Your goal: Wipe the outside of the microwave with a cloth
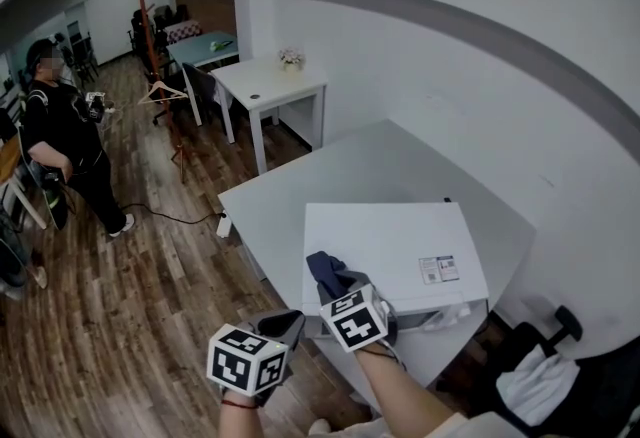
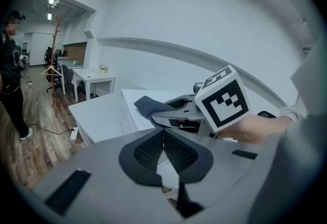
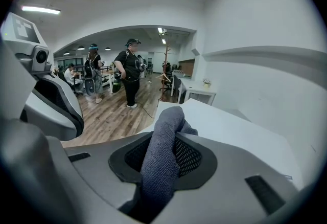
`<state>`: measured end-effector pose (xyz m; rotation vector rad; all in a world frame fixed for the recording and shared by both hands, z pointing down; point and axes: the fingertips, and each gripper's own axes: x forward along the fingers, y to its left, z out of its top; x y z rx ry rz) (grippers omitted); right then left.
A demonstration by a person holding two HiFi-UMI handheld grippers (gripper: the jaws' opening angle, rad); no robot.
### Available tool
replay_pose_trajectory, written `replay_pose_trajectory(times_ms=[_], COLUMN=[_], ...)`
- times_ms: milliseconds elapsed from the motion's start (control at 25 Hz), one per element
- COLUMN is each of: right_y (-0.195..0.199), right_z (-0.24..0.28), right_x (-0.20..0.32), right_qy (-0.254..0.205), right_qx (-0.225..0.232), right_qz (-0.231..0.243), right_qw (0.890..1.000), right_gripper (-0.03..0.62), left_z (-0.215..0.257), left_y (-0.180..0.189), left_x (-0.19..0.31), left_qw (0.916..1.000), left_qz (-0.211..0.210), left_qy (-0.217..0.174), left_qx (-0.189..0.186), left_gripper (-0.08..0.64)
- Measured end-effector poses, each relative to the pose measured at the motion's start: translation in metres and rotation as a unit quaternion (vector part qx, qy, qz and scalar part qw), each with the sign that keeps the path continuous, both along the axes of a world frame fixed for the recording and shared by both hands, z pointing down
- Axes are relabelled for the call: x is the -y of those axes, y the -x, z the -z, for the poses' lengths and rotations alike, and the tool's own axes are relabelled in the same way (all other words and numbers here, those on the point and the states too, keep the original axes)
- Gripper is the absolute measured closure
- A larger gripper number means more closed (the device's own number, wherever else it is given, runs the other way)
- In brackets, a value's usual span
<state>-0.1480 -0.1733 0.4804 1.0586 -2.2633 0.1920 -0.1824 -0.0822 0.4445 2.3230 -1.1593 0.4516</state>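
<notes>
A white microwave (image 1: 400, 244) stands on a white table (image 1: 300, 191) against the wall. My right gripper (image 1: 336, 284) is over the microwave's near left corner, shut on a dark blue-grey cloth (image 1: 324, 270) that sticks out past its jaws. In the right gripper view the cloth (image 3: 162, 154) fills the gap between the pads, with the microwave top (image 3: 240, 136) beyond. My left gripper (image 1: 290, 322) hangs just left of and below the right one, off the microwave's front, its jaws shut (image 2: 163, 138) on nothing. The left gripper view shows the right gripper (image 2: 176, 110) and the cloth (image 2: 147, 105) ahead.
A person (image 1: 62, 136) stands on the wood floor at the far left, near a cable and a power strip (image 1: 223, 224). Smaller white tables (image 1: 270, 86) and a coat rack (image 1: 150, 26) stand further back. A black chair with a white cloth (image 1: 535, 381) is at the lower right.
</notes>
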Motion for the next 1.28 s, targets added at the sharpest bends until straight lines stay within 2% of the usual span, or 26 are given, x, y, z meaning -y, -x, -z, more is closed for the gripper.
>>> replay_pose_trajectory(times_ms=[360, 560, 840, 1280], right_y=[0.028, 0.030, 0.019, -0.027], right_z=[0.002, 0.004, 0.005, 0.007], right_x=[0.005, 0.025, 0.040, 0.053], right_qy=[-0.012, -0.014, -0.015, -0.008], right_qx=[-0.011, -0.024, -0.016, -0.002], right_qz=[0.039, 0.042, 0.034, 0.012], right_qw=[0.999, 0.999, 0.999, 1.000], right_gripper=[0.485, 0.485, 0.485, 0.485], left_z=[-0.004, -0.003, 0.007, 0.012], left_y=[0.014, 0.015, 0.008, -0.031], left_x=[-0.003, -0.004, 0.010, 0.028], left_qw=[0.9998, 0.9997, 0.9992, 0.9992], left_qz=[0.016, 0.021, 0.033, 0.011], left_qy=[0.008, 0.009, -0.005, -0.001], left_qx=[0.006, 0.010, 0.021, 0.039], left_gripper=[0.557, 0.557, 0.557, 0.557])
